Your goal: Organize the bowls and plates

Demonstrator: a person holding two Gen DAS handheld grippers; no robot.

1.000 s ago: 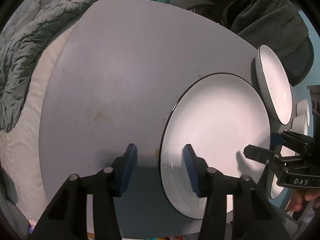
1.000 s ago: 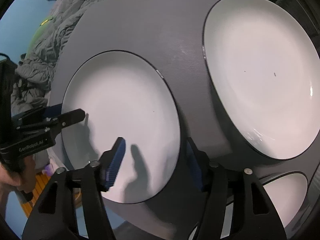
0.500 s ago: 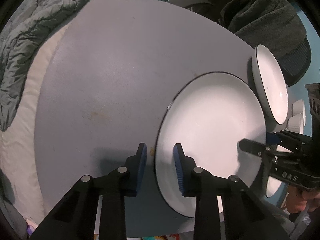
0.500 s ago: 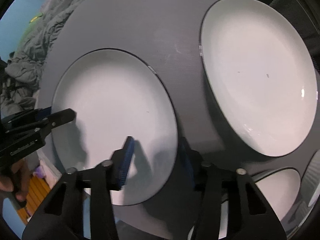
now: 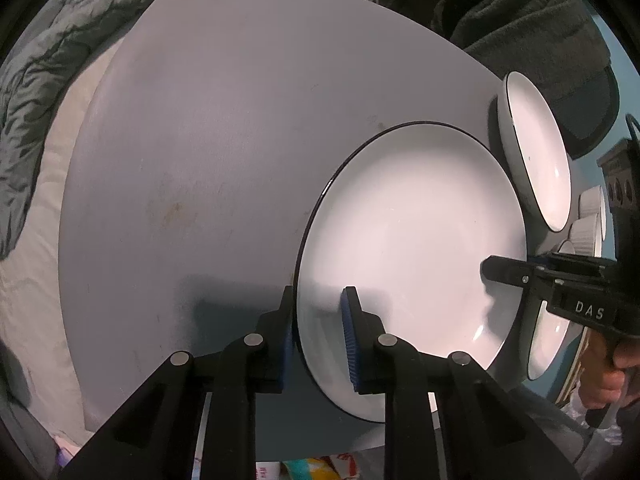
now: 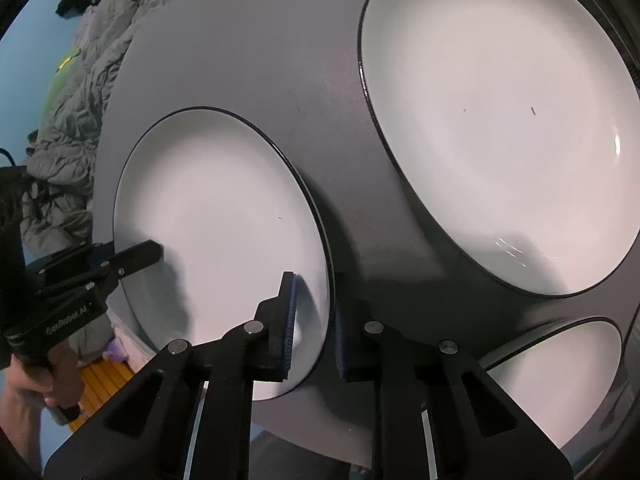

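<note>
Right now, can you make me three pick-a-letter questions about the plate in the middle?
1. Where on the plate are the left gripper and the right gripper? A opposite edges; B both in its middle; C nowhere near it.
2. What colour is the plate's rim? A red; B black; C gold.
3. What lies on the plate? A food; B a spoon; C nothing.
Answers: 1 A, each gripper, its jaws just closing, has the rim between its fingers on its own side. 2 B, a thin black line circles the white. 3 C, only bare white surface shows.
</note>
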